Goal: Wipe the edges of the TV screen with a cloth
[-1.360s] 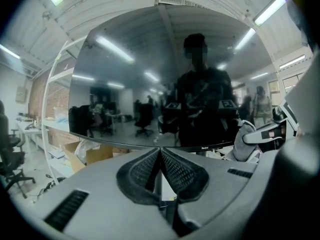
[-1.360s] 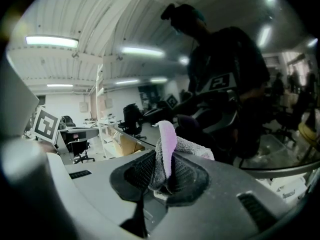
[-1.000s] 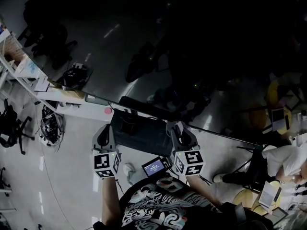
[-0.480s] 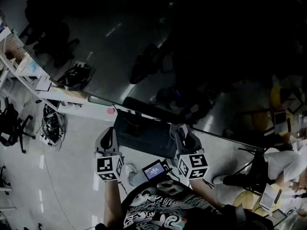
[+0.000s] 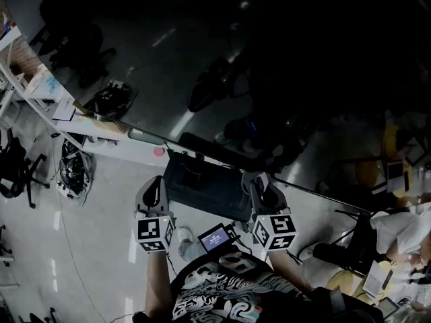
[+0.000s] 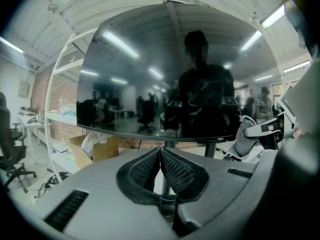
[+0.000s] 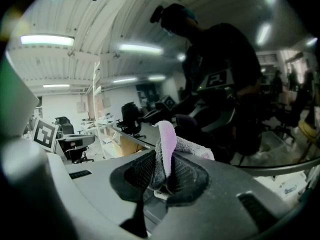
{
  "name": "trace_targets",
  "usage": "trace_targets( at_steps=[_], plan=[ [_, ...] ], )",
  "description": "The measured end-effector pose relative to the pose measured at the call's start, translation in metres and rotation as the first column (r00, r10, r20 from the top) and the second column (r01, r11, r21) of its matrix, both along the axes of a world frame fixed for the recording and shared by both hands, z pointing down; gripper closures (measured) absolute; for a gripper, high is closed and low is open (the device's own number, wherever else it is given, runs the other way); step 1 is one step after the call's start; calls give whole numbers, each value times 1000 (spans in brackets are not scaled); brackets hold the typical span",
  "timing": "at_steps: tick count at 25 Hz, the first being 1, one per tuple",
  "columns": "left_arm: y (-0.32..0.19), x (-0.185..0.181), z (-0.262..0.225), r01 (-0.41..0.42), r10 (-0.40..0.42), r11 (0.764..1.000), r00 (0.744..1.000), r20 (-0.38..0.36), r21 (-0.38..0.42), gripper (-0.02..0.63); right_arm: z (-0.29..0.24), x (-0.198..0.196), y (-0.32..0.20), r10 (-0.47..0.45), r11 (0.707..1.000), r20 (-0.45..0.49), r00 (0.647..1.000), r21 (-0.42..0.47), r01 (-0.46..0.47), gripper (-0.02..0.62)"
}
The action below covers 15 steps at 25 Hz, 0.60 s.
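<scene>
The TV screen [image 5: 256, 79] is dark and glossy, and its lower edge [image 5: 202, 155] runs slantwise across the head view. My left gripper [image 5: 153, 184] hangs below that edge, shut with nothing between its pads [image 6: 160, 151]. In the left gripper view the screen [image 6: 175, 69] mirrors the person. My right gripper [image 5: 260, 183] is level with the left one and is shut on a pale grey-lilac cloth [image 7: 167, 144], which sticks up out of its jaws. In the right gripper view the screen [image 7: 230, 84] is close ahead, and its bottom edge [image 7: 280, 169] is at the lower right. The cloth does not touch the screen.
A dark stand base [image 5: 205, 187] lies between the grippers, under the screen. A white shelf rack [image 5: 40, 93] and a heap of cables [image 5: 71, 170] are at the left. A cardboard box [image 6: 95, 149] sits under the screen. A small lit device [image 5: 214, 237] hangs at the person's chest.
Both grippers have drifted slightly down and to the right in the head view, side by side. Their jaws stay as they were, with the cloth still in the right one.
</scene>
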State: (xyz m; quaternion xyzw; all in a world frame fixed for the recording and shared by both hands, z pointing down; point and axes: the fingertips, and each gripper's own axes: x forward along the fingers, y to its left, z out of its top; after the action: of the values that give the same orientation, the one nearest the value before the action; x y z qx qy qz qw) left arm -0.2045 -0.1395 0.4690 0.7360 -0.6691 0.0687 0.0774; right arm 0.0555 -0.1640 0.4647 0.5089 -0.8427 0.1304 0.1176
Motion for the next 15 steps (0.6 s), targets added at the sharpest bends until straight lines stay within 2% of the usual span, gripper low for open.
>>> trace_targets(
  at_steps=[15],
  plan=[
    [-21, -74, 13, -11, 11, 1000, 1000, -7, -28, 589, 5, -62, -21, 18, 1000, -8, 1000, -14, -18, 511]
  ],
)
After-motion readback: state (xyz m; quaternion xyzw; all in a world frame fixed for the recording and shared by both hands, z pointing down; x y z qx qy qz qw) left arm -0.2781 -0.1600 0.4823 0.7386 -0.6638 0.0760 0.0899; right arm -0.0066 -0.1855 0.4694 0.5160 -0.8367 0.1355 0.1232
